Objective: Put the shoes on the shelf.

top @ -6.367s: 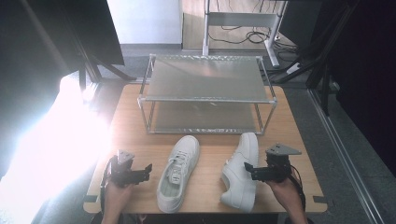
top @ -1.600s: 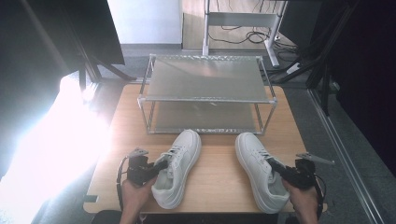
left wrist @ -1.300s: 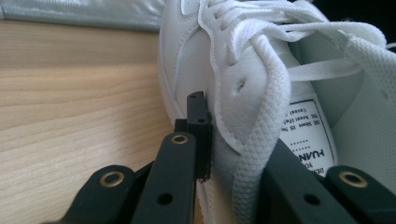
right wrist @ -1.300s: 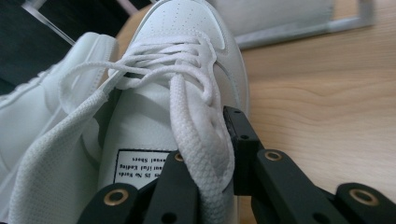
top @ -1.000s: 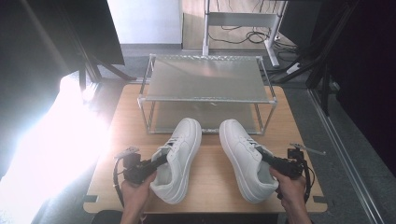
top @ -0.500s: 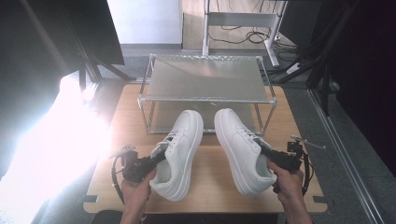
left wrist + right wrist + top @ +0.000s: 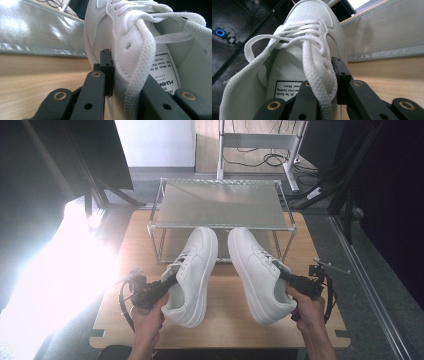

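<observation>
Two white lace-up sneakers are held off the wooden table [image 7: 225, 320], toes pointing at the metal rack [image 7: 222, 202]. My left gripper [image 7: 165, 282] is shut on the collar wall of the left sneaker [image 7: 195, 270]; in the left gripper view one jaw of this gripper [image 7: 125, 75] presses the outside of the sneaker [image 7: 140, 37] and the other sits inside by the tongue label. My right gripper [image 7: 285, 272] is shut on the side wall of the right sneaker [image 7: 260, 270]. In the right gripper view my gripper [image 7: 323, 82] pinches that wall of the sneaker [image 7: 307, 30] beside the laces.
The two-tier wire rack stands at the far half of the table, its grey shelf [image 7: 37, 32] [image 7: 387, 35] level with the sneakers' toes. Bare wood [image 7: 37, 75] [image 7: 387, 72] lies under both sneakers. Strong glare falls on the floor to the left; a desk frame and cables lie beyond the table.
Both sneakers, gripped by my grippers, have risen off the table and moved forward toward the rack, drawing closer together; their toes now overlap the rack's front edge.
</observation>
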`<state>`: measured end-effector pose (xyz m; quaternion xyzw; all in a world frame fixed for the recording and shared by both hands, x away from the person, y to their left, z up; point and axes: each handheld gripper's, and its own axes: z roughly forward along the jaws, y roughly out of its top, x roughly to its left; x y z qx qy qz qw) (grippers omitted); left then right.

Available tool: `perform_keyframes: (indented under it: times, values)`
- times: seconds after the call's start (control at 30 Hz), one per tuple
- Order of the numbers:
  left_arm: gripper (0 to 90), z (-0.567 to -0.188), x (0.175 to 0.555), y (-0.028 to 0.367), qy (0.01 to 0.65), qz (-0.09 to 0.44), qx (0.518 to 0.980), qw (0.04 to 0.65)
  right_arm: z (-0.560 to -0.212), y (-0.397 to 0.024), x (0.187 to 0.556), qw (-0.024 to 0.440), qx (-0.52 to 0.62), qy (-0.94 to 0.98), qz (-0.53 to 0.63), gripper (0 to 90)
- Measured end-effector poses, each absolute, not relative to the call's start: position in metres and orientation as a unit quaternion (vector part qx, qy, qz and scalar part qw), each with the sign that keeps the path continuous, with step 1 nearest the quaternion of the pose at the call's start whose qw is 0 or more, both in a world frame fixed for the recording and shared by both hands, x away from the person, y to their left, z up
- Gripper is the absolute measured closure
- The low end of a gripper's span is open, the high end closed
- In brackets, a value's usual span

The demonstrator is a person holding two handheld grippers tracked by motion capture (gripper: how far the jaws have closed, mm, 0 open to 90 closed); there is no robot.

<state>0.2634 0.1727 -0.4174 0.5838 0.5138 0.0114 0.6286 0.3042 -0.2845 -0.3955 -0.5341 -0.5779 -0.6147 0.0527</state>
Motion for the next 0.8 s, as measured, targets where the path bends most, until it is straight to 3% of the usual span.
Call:
perform_keyframes:
  times: [0.8]
  values:
    - [84.2, -0.384, 0.296, 0.166, 0.518, 0.018, 0.543, 0.66, -0.358, -0.265, 0.339, 0.081, -0.54, -0.525, -0.652, 84.0]
